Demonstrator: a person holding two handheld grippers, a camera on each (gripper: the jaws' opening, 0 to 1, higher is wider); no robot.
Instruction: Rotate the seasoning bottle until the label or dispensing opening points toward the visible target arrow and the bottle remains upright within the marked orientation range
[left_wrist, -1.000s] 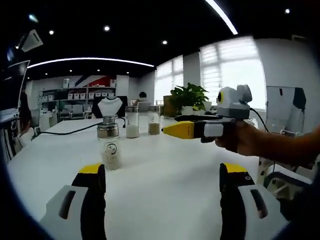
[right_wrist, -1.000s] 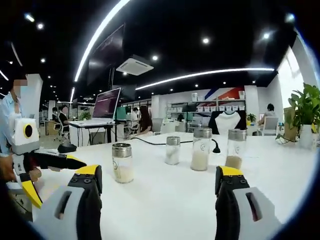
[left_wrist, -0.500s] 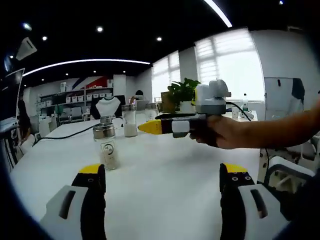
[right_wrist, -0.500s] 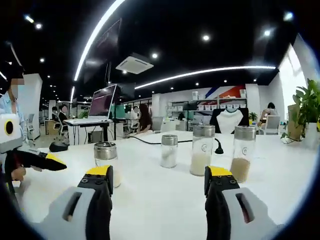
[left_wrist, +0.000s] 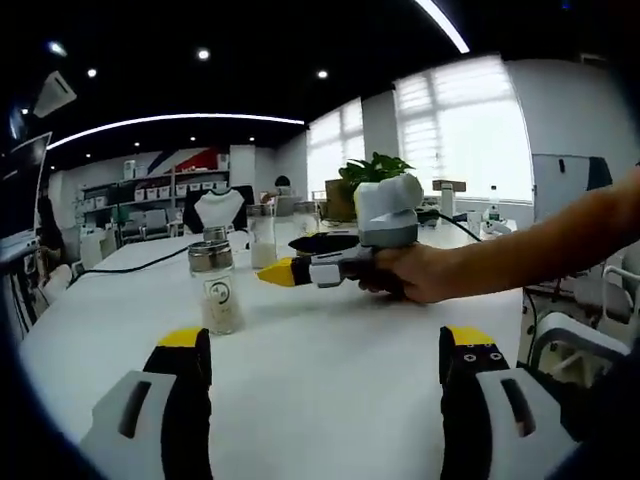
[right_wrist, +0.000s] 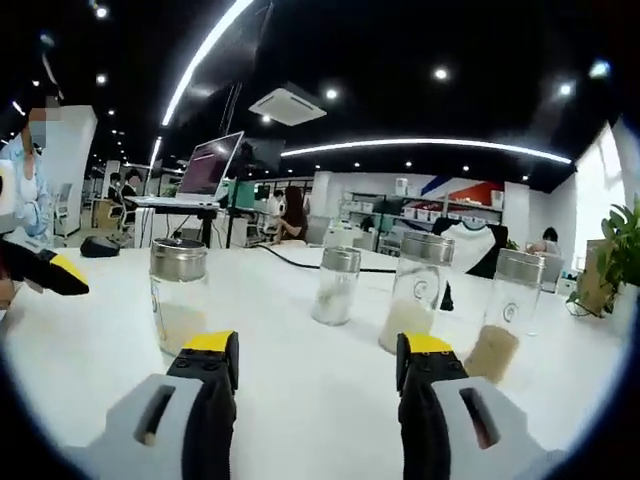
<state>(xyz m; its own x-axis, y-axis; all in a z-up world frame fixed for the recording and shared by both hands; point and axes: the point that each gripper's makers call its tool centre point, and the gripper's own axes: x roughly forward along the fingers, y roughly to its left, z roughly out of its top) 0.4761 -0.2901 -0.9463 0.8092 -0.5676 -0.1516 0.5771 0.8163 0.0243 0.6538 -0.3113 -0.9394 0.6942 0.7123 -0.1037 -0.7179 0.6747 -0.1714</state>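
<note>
Bottle (left_wrist: 217, 292) w/ metal cap sits upright on the white counter (left_wrist: 330, 370), label facing the left gripper view, just beyond the tip of the right gripper (left_wrist: 285, 270), which comes in from the right, held in a hand (left_wrist: 415, 272). In the right gripper view the same bottle (right_wrist: 178, 296) stands left of centre, just past the left yellow-tipped finger. Right gripper (right_wrist: 318, 362) fingers spread, nothing between them. Left gripper (left_wrist: 325, 352) fingers wide apart too, empty, low over the counter.

Risks, judged from here: bottle is tall and narrow, so a side nudge from a fingertip on approach could tip or slide it. Off-centre pinch on the glass would likely skid instead of turn. Gripping near the cap raises tipping risk; lower on the body seems safer. No target arrow visible, so over- or under-rotation is possible.

Three more jars (right_wrist: 412, 292) stand further back, near enough to confuse. Counter is smooth, glossy, w/ a black cable (right_wrist: 300, 265) across it. Room: open office, ceiling light strips, monitors, shelves, potted plant (left_wrist: 370, 185), bright windows.
</note>
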